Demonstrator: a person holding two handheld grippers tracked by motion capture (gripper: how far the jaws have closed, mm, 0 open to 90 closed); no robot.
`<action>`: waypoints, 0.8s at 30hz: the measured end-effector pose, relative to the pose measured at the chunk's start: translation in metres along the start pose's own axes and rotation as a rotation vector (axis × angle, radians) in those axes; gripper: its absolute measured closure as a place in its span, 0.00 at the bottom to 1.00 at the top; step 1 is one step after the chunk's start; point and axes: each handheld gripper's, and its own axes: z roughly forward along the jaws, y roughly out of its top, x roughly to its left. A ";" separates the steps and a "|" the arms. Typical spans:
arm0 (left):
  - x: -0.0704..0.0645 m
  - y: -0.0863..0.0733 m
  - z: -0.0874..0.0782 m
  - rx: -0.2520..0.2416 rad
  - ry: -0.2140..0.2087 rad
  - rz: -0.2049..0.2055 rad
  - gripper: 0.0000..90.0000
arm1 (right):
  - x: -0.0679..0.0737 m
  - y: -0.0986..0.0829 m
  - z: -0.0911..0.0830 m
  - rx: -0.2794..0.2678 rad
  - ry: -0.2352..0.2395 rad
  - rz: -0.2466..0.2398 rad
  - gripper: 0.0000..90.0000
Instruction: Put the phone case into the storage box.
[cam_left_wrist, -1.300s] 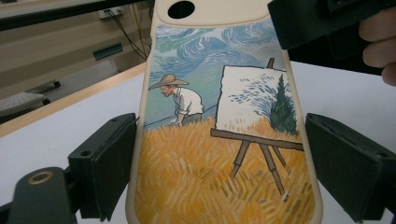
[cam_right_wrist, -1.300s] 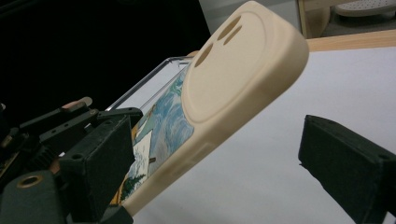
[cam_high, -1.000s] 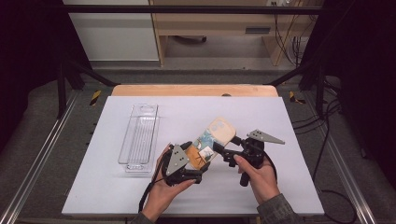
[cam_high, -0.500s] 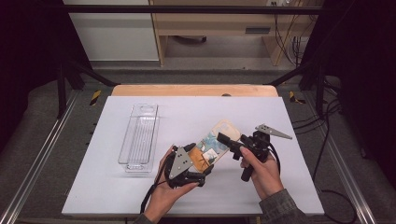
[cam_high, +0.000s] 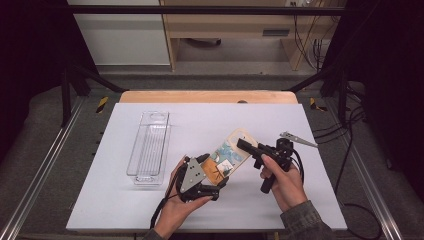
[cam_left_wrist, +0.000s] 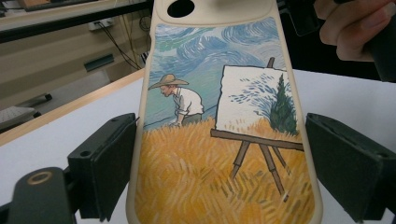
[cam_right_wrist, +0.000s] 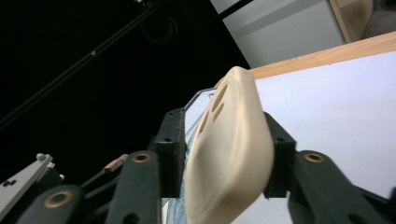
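A cream phone case (cam_high: 229, 154) printed with a painter in a wheat field hangs just above the table, between the two grippers. My left gripper (cam_high: 216, 174) is shut on its lower end. In the left gripper view the black jaws press both long edges of the case (cam_left_wrist: 196, 177), with the left gripper (cam_left_wrist: 224, 140) centred on the painting. My right gripper (cam_high: 243, 145) is shut on the upper end by the camera hole. In the right gripper view the right gripper (cam_right_wrist: 224, 126) clamps the rounded cream rim of the case (cam_right_wrist: 229, 154).
An empty clear plastic tray (cam_high: 150, 147) lies lengthwise left of the hands on the white table top (cam_high: 210, 117). A wooden edge (cam_high: 200, 96) runs along the back. The hand (cam_left_wrist: 355, 28) that holds the right gripper shows at the top right of the left gripper view.
The right hand and its gripper have shifted slightly right and turned. The case has turned with them, and more of its painted side now faces up. The left gripper has barely moved.
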 end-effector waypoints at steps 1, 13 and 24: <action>0.000 0.000 0.000 -0.004 -0.003 -0.002 0.13 | -0.001 0.000 -0.001 -0.005 0.004 0.007 0.69; -0.001 -0.006 0.003 -0.002 -0.022 0.011 0.12 | 0.001 0.000 -0.006 -0.008 0.083 0.053 0.87; -0.003 -0.010 0.005 -0.004 0.006 0.036 0.12 | 0.019 0.001 -0.004 0.005 0.101 -0.007 0.90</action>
